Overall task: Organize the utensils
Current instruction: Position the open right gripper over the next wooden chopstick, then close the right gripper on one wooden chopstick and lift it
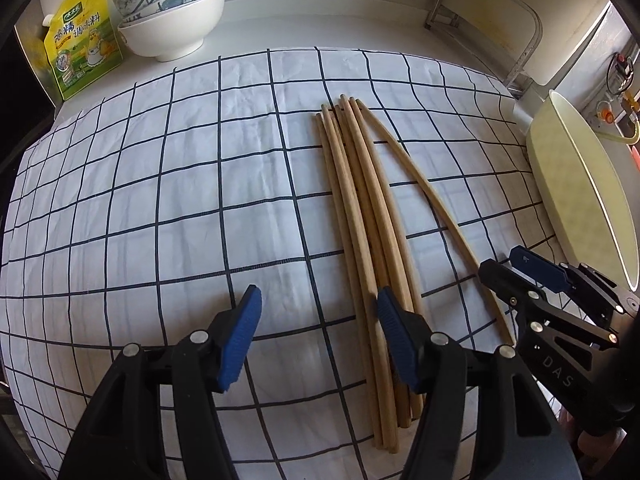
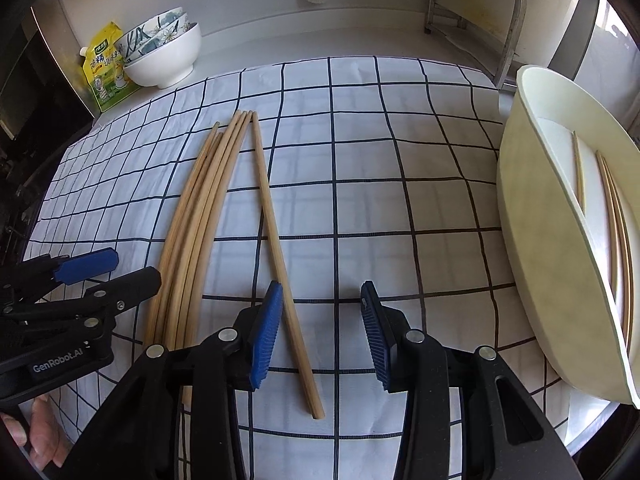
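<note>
I was partway through clearing the chopsticks off the checked cloth [image 2: 400, 200] on the worktop. My left hand-held gripper [image 1: 316, 336] hung with its jaws apart and nothing between them, just beside the bundle of chopsticks [image 1: 360, 216]. My right hand-held gripper [image 2: 320, 332] was also apart and empty, the stray chopstick [image 2: 276, 248] running under its left pad. I judged the next move was to centre that stick between the pads and close. The cream tray [image 2: 532, 240] on the right already held about three chopsticks [image 2: 616, 232]. Stacked bowls [image 2: 168, 56] stood at the back.
</note>
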Demonstrator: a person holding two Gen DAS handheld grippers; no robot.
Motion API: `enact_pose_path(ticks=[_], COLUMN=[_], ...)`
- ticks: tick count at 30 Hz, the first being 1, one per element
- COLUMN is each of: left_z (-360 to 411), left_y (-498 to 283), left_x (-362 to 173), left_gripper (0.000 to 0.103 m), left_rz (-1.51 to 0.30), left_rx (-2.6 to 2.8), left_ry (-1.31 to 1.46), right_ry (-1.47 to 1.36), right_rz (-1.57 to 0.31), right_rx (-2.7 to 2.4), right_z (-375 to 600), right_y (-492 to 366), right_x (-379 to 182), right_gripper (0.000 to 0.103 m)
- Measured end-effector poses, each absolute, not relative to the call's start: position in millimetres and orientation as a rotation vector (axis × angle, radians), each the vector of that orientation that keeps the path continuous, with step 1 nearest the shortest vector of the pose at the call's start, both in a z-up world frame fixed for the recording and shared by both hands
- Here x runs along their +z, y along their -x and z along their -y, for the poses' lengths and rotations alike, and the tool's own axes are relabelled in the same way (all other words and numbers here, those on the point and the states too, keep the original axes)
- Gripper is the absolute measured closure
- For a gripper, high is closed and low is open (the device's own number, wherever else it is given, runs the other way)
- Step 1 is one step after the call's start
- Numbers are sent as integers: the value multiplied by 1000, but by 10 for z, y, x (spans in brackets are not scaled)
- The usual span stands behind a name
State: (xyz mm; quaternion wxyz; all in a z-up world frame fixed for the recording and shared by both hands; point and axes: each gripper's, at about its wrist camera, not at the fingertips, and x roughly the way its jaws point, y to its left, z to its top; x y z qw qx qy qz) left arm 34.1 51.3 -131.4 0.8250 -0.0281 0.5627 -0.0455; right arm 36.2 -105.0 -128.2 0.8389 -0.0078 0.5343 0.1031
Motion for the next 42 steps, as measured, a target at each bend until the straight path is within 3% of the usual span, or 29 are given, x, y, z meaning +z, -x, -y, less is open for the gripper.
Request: enact_pose_path(ticks=[19, 34, 37, 42], left_z=[-853, -602, -579, -573], left_y=[-290, -396, -419, -451], left_x=[-1334, -1388, -1386, -1358], left_gripper=[42, 41, 46, 66], left_rz=[-1179, -1159, -1150, -1138], left_rx=[-36, -3, -11, -30], left_ry=[122, -4, -11, -19], right_ry=[23, 63, 95, 161], right_rz=[-1125, -1123, -1116, -1094], right_rx=[267, 269, 269, 279], right_z=[1005, 915, 864, 737], right_y=[-414, -472, -487, -519], right_x=[-1258, -1304, -1327, -1342], right_gripper=[64, 64, 64, 66])
